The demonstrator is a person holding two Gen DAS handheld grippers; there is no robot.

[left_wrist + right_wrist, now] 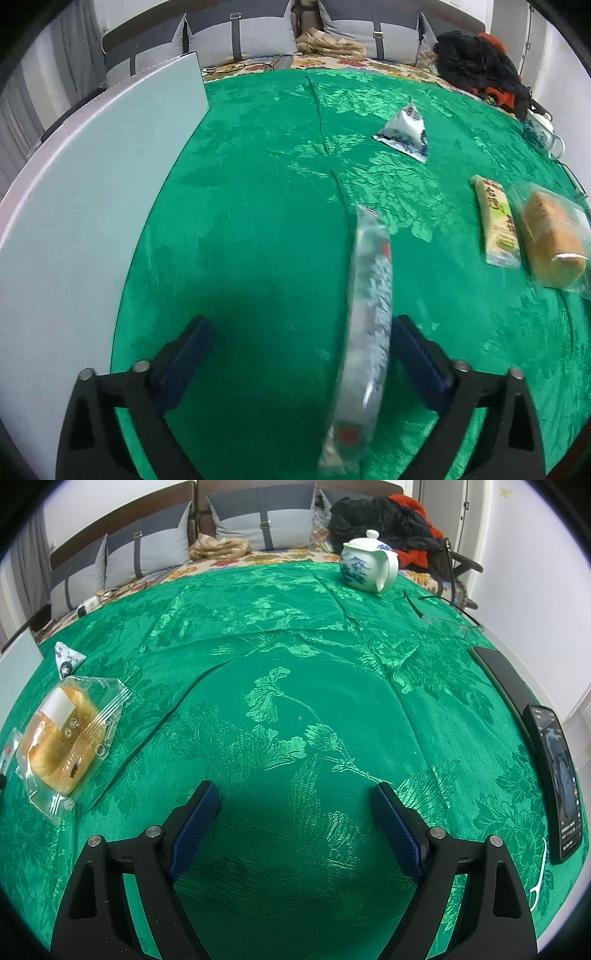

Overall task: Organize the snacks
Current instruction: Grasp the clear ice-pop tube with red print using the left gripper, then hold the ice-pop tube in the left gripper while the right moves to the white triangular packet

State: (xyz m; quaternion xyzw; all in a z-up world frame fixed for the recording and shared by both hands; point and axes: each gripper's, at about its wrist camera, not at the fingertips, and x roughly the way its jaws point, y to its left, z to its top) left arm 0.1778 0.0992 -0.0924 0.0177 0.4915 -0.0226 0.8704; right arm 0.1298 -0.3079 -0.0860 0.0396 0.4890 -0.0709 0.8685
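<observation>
In the left wrist view my left gripper is open over the green tablecloth. A long clear snack packet, blurred, stands on edge between the fingers, against the right finger and apart from the left one. A triangular white-and-blue snack, a yellow bar packet and a wrapped bread lie to the right. In the right wrist view my right gripper is open and empty above the cloth. The wrapped bread lies at its left, the triangular snack beyond it.
A pale board covers the table's left side. A white-and-blue teapot, glasses and two phones sit at the right edge. A sofa with cushions and dark clothes is behind.
</observation>
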